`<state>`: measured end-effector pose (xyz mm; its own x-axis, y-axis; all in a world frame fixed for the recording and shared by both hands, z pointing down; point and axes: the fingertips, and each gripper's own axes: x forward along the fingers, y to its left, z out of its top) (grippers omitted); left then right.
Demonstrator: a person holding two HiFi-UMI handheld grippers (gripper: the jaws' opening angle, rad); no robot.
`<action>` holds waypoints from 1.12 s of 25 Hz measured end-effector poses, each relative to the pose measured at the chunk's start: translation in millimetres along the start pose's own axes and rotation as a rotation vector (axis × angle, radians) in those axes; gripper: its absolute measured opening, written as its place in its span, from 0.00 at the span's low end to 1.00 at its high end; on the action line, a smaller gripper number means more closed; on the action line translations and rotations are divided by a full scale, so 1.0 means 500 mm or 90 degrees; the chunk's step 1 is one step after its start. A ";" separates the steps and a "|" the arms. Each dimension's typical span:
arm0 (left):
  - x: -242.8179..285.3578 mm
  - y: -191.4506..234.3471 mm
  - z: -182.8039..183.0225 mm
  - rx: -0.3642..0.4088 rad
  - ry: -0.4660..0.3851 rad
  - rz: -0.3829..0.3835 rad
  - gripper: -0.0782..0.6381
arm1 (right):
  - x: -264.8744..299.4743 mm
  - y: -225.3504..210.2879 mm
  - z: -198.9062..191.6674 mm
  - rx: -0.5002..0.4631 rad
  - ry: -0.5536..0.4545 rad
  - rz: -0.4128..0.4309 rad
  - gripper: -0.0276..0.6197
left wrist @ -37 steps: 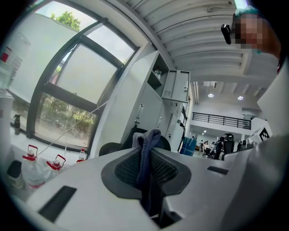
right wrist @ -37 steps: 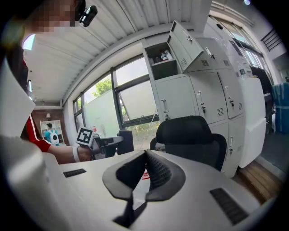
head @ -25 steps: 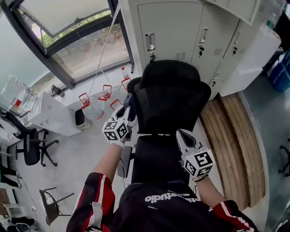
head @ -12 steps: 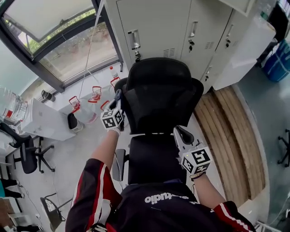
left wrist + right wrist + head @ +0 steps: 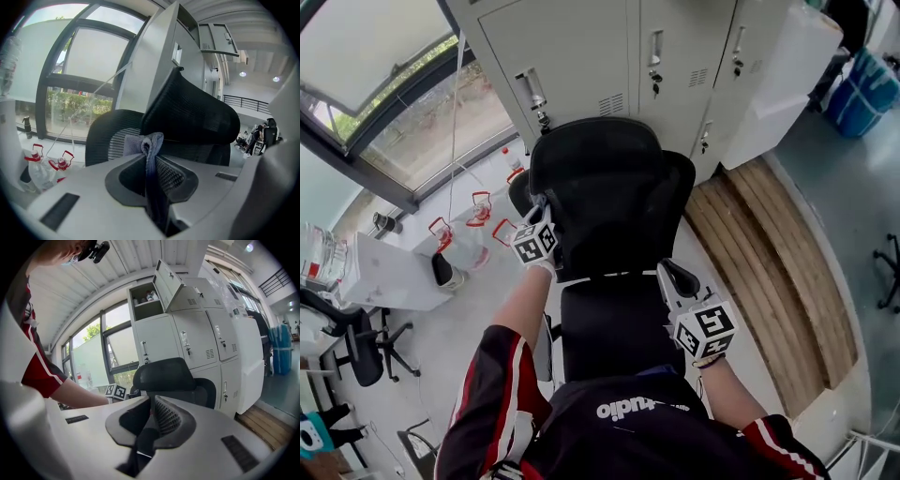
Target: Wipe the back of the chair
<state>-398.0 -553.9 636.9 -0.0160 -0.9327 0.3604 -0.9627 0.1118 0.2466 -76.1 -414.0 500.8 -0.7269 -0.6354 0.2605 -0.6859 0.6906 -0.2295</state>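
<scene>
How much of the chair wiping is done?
The cloth is picked up: the left gripper is shut on it, at the left edge of the chair back. So wiping looks just under way. The pictures can't show which parts are clean, so most of the back probably remains. The right gripper is shut and empty.

Bright daylight from the window [image 5: 356,47], sharp head view, fisheye-warped, dark-cornered gripper views.

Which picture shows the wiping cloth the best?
The left gripper view: the cloth sits close up, pinched between the jaws. The head view shows the left gripper but no cloth; the right gripper view shows none.
</scene>
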 end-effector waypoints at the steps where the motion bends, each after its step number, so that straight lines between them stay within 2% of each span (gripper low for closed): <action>1: 0.008 -0.016 -0.001 -0.001 0.002 -0.007 0.19 | -0.005 -0.005 0.000 0.001 0.000 -0.003 0.09; 6: 0.041 -0.098 -0.016 0.006 0.016 -0.047 0.19 | -0.038 -0.033 0.004 0.007 -0.011 -0.030 0.09; 12: 0.092 -0.231 -0.032 0.020 0.033 -0.120 0.19 | -0.081 -0.078 0.004 0.018 -0.022 -0.075 0.09; 28: 0.182 -0.609 -0.114 0.066 0.085 -0.301 0.19 | -0.254 -0.186 -0.040 0.060 -0.032 -0.232 0.09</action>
<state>-90.8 -653.4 646.2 0.4566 -0.8206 0.3438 -0.8781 -0.3534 0.3225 80.8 -390.3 507.9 -0.4340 -0.8512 0.2951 -0.8981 0.3832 -0.2157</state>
